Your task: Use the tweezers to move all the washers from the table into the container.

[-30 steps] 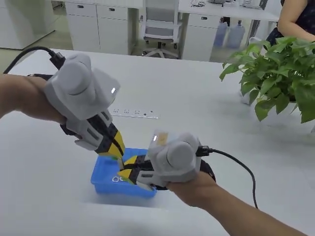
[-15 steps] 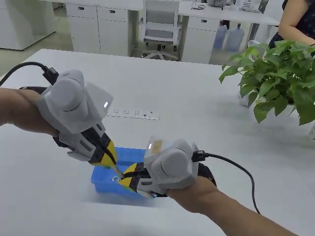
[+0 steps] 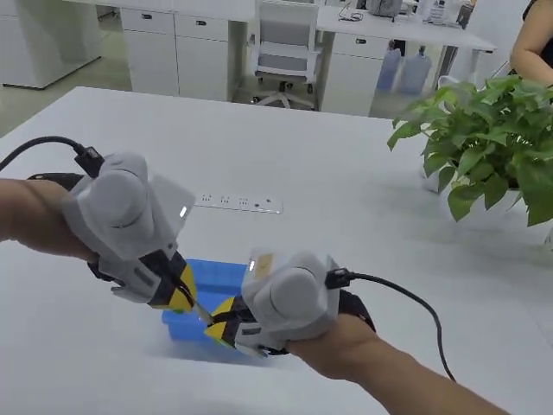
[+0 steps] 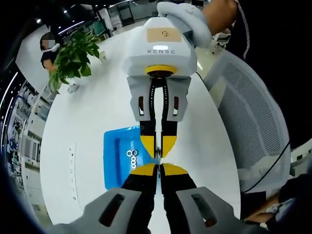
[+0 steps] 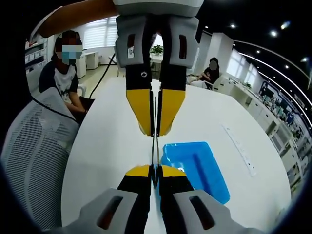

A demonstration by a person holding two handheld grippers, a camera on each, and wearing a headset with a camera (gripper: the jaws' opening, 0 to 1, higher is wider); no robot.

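A blue container (image 3: 216, 275) sits on the white table (image 3: 346, 199), with several silver washers (image 4: 132, 159) lying inside it. My left gripper (image 3: 183, 301) comes down from the left and my right gripper (image 3: 220, 316) faces it from the right; their yellow tips nearly meet over the container's near edge. The thin metal tweezers (image 5: 155, 146) run straight from the left gripper (image 5: 156, 124) into the right gripper (image 5: 154, 171). Both pairs of jaws are pressed together on them. In the left gripper view the left gripper (image 4: 157, 169) meets the right gripper (image 4: 156, 146) beside the container (image 4: 117, 156).
A potted plant (image 3: 492, 147) stands at the table's far right. A flush power strip (image 3: 238, 202) lies behind the container. The right gripper's cable (image 3: 406, 298) trails right. A mesh chair (image 4: 253, 126) and a seated person (image 5: 63, 73) are beside the table's near side.
Both grippers have dropped lower over the container and drawn closer, tip to tip. The tweezers, held by the left gripper over the container before, now reach into the right gripper's jaws.
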